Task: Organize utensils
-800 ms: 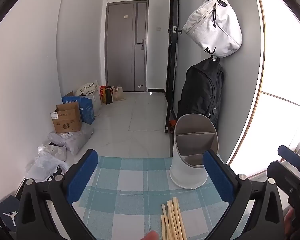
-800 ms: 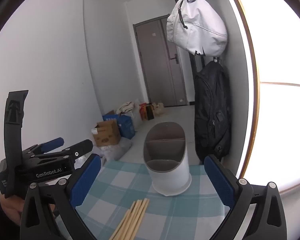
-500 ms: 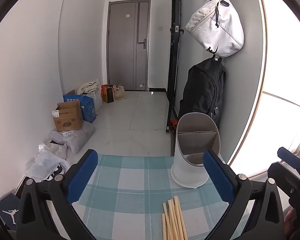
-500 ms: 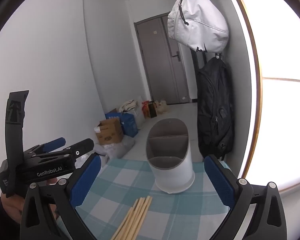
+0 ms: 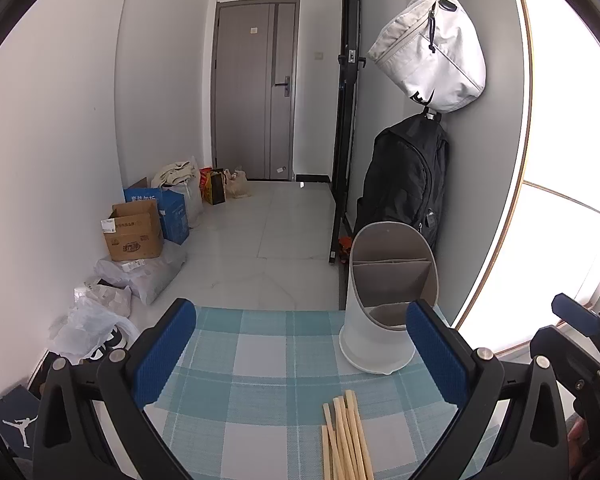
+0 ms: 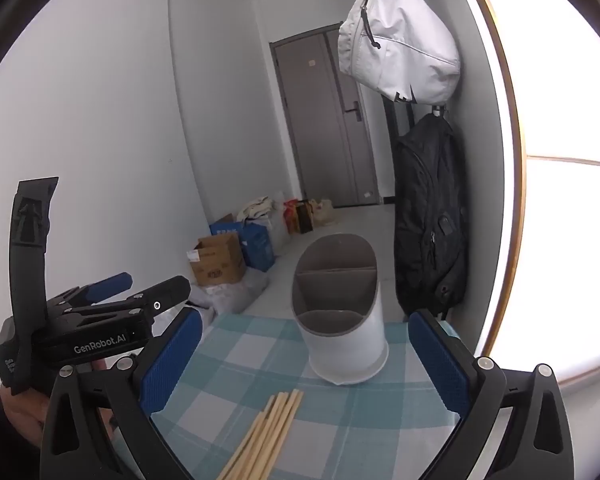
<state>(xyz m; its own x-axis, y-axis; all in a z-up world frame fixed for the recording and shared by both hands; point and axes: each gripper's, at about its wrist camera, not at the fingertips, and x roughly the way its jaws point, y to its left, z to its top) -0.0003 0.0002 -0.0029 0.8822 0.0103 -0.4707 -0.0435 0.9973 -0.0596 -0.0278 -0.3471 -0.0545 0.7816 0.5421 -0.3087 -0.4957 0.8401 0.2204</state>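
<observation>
The chopsticks [image 5: 346,438] lie bundled on the checked tabletop [image 5: 260,364] toward its near edge, well short of the white holder [image 5: 380,320] standing at the far right corner. Over the last moment both views have slid only a little, and the hand at the near edge is gone. My left tongs [image 5: 300,356] and right tongs [image 6: 306,364] hang released and empty, so nothing is sorted yet

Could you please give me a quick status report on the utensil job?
Both tools open, empty. Chopsticks flat on checked cloth, untouched. Holder upright beyond, compartments empty. Path clear.
</observation>
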